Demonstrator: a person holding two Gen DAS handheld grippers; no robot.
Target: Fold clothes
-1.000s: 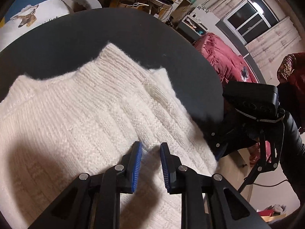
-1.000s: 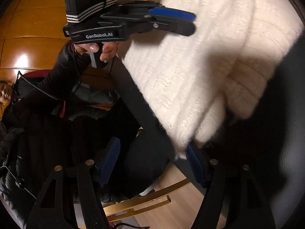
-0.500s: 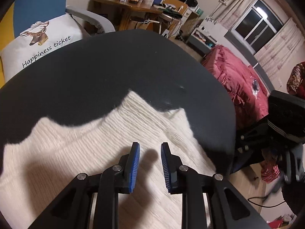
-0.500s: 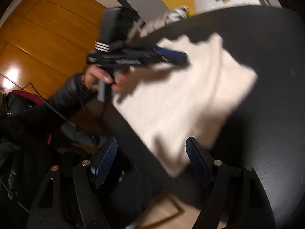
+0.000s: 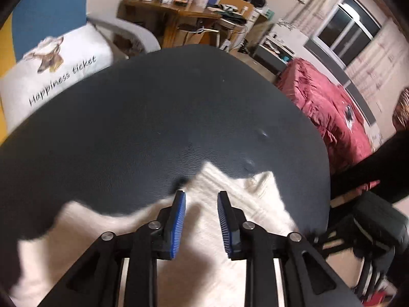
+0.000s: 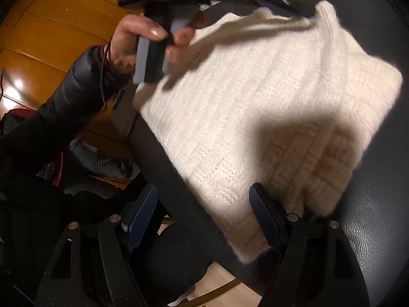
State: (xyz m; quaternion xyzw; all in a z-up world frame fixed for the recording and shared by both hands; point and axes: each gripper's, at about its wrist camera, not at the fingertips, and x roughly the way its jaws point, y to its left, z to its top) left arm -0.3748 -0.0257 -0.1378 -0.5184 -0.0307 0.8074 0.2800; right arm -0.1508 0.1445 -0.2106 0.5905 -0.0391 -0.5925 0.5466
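Sweater: white knit, folded, centre of frame on dark table.
Left gripper: jaws opening, empty.
Right gripper: released, empty.

A lived-in home room: cluttered wooden desk, printed cushion, curtained window.
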